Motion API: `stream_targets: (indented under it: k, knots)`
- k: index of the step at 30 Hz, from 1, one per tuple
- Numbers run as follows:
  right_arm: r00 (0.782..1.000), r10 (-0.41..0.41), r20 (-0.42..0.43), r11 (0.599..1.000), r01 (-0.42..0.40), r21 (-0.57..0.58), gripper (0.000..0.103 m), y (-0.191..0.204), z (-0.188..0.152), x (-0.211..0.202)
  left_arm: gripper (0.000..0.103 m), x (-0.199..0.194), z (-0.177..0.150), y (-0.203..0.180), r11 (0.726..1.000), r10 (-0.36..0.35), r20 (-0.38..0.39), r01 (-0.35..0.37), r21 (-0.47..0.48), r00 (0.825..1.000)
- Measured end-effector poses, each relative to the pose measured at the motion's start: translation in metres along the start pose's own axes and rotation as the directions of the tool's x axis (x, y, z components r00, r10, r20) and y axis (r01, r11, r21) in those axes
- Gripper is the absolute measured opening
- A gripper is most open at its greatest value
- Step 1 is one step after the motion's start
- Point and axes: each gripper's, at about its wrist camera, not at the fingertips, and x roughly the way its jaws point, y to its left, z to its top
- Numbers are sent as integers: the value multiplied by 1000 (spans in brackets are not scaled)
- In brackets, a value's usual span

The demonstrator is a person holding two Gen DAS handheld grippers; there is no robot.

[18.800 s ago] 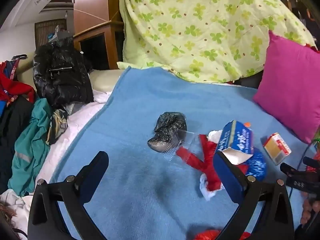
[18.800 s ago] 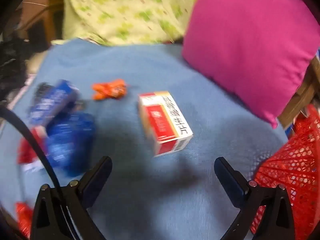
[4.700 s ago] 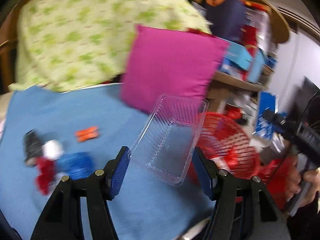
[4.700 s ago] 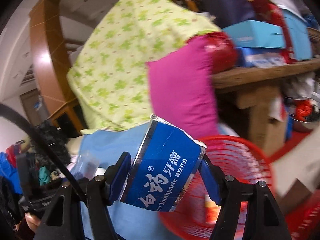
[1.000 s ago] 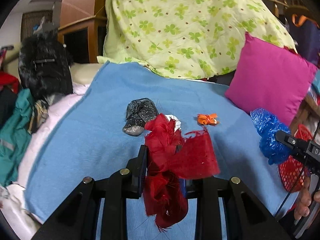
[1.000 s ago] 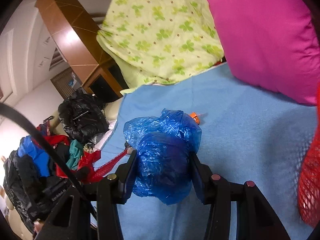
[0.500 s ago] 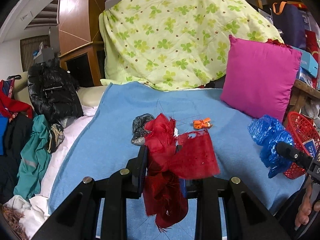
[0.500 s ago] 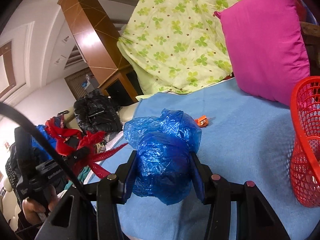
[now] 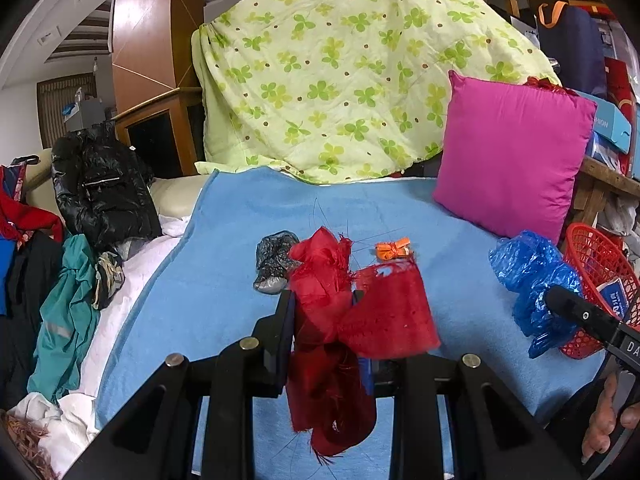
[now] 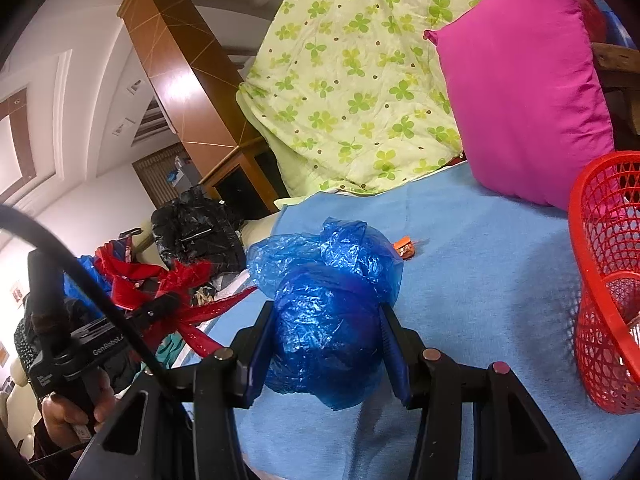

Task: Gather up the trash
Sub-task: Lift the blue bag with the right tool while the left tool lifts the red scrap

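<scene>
While clamped on red cloth (image 9: pixel 352 312), left tool (image 9: pixel 324 320) angles down — above blanket (image 9: pixel 216 292).

Left wrist view: blanket (image 9: pixel 224 300) spread across the bed; quilt (image 9: pixel 340 80) draped behind it; cushion (image 9: pixel 508 164) at its far right, leaning upright. Crumpled bag (image 9: pixel 272 260) and small wrapper (image 9: pixel 394 249) lie on the blanket mid-field, bag left of wrapper, apart. Fabric scrap (image 9: pixel 348 320) sits between the left gripper's (image 9: pixel 324 316) fingers, above the blanket. Clothes pile (image 9: pixel 92 208) off the blanket's left edge.

Right wrist view: plastic bag (image 10: pixel 328 320) between the right gripper's (image 10: pixel 328 344) fingers; basket (image 10: pixel 600 320) at right, by the blanket edge, possibly off the bed. A box (image 9: pixel 614 296) lies in it.
</scene>
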Motion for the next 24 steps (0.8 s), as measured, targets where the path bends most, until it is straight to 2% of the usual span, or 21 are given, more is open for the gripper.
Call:
stream_targets:
  k: [12, 24]
  knots:
    - [1000, 15, 20, 999, -14, -28, 52, -1, 3, -11, 29, 4, 0, -22, 999, 3, -15, -2, 37, 1000]
    - [1000, -8, 22, 998, 10, -68, 52, 2, 3, -12, 29, 7, 5, -36, 997, 12, -10, -11, 75, 1000]
